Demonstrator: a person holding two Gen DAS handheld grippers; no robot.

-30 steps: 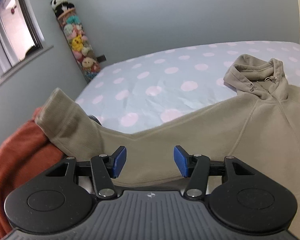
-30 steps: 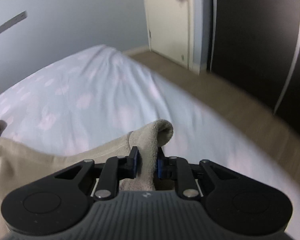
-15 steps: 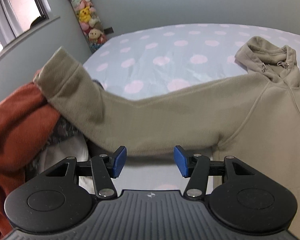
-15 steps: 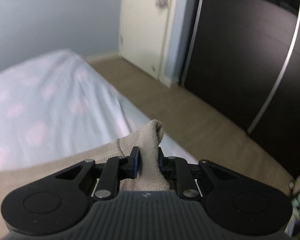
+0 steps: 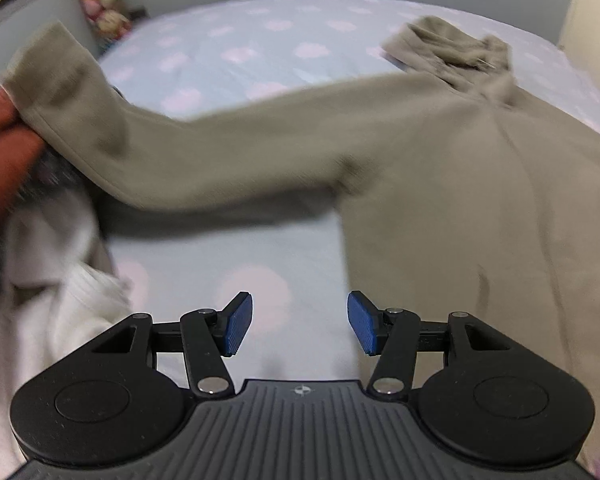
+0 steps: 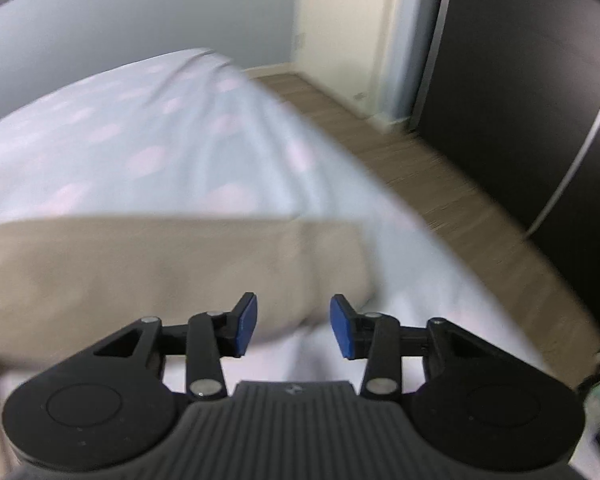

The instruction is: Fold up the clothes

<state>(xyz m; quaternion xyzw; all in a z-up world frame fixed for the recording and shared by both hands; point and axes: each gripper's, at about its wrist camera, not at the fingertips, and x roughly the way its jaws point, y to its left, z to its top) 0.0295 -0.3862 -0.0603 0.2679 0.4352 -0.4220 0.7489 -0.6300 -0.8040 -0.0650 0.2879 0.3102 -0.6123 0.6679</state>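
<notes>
Currently both left tongs [image 5: 300, 323] and right tongs [image 6: 293, 327] gape wide, empty, above khaki fleece hoodie [image 5: 480, 184] spread on pink-dotted blue bed [image 5: 236, 60].

Right gripper [image 6: 293, 326], blue-padded fingers [image 6: 247, 324] clamped on cuff of beige fleece hooded sweatshirt [image 6: 160, 268] half second ago, now parted; cuff released, sleeve lying flat on pale blue pink-dotted bed sheet [image 6: 148, 140] toward 11 o'clock. Left gripper [image 5: 299, 324] pulled back; sweatshirt's other sleeve [image 5: 204, 152] now farther ahead, bare sheet between fingers.

Grey walls [image 6: 140, 20], wooden floor [image 6: 440, 184]
</notes>
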